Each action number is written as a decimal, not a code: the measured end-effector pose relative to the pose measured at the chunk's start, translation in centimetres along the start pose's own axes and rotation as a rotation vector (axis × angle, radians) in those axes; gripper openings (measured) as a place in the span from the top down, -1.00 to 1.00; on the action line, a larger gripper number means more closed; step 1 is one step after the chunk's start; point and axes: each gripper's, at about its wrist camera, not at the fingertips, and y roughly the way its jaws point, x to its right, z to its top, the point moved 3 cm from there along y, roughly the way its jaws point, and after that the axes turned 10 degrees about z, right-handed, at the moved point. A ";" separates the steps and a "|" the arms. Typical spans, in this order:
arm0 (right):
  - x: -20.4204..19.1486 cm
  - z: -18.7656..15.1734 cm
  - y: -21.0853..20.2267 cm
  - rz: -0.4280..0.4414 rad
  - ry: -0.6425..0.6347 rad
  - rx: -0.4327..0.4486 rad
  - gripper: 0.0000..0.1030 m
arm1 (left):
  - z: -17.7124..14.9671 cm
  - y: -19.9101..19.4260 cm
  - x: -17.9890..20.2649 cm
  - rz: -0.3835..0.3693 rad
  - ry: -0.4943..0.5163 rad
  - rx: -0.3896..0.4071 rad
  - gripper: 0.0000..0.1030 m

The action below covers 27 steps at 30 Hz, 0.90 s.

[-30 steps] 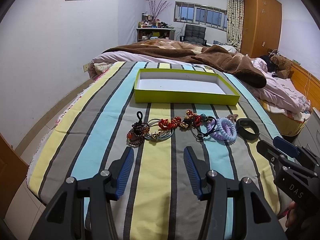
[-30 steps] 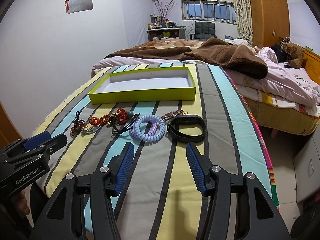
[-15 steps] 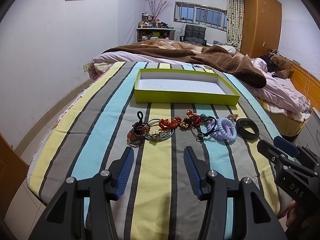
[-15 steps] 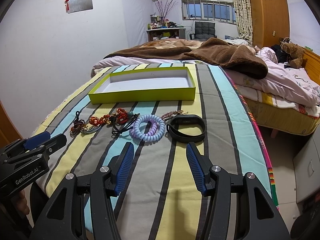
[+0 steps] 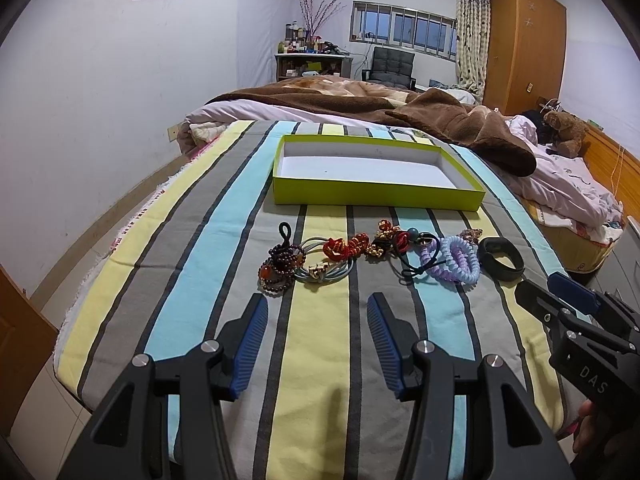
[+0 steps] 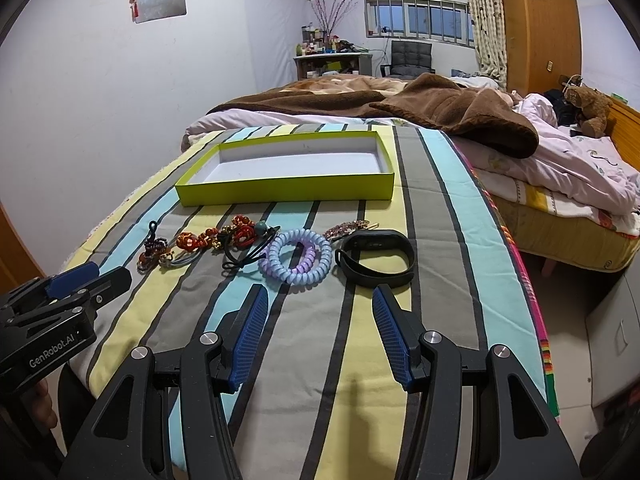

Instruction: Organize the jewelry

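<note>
The row of jewelry is lying crosswise on the striped bed cover (image 5: 168, 264), between both tools and the empty lime-green cardboard box (image 5: 376, 196) beyond. The right tool (image 6: 316, 320), jaws apart and empty, is hovering nearest the black wristband (image 6: 376, 258) and lilac spiral coil bracelet (image 6: 296, 260). The left tool (image 5: 316, 324), equally agape, is facing the dark beaded bracelet (image 5: 280, 266). Nothing is blocking either approach.

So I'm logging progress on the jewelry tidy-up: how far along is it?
Nothing is done yet: the shallow lime-green cardboard box holds nothing. Nothing is in hand either: the left gripper and the right gripper are open and hold nothing. Everything is left: the dark beaded bracelet, lilac spiral hair tie, black rubber wristband and the rest lie on the striped cover.
</note>
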 end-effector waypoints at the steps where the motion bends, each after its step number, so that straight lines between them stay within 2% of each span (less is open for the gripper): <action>1: 0.0 0.0 0.1 0.000 0.001 0.000 -0.07 | 0.1 0.1 0.0 0.001 0.000 -0.001 -0.04; 6: 0.1 0.3 0.5 0.003 -0.002 -0.001 -0.07 | 0.3 0.8 -0.2 -0.003 -0.001 -0.009 -0.04; 12: 3.0 1.2 0.6 -0.060 0.036 0.003 -0.07 | 0.7 2.4 -1.6 -0.110 -0.070 -0.058 -0.04; 15: 4.7 1.7 1.0 -0.086 0.060 -0.004 -0.07 | 0.9 3.0 -1.8 -0.109 -0.054 -0.069 -0.04; 18: 6.4 2.3 2.1 -0.108 0.074 -0.031 -0.07 | 1.3 3.7 -2.4 -0.141 -0.073 -0.088 -0.04; 21: 7.7 2.3 3.8 -0.125 0.074 -0.094 -0.07 | 1.6 4.5 -3.2 -0.155 -0.087 -0.107 -0.04; 27: 8.6 2.5 6.0 -0.080 0.077 -0.162 -0.07 | 1.7 5.9 -3.9 -0.136 -0.061 -0.137 -0.04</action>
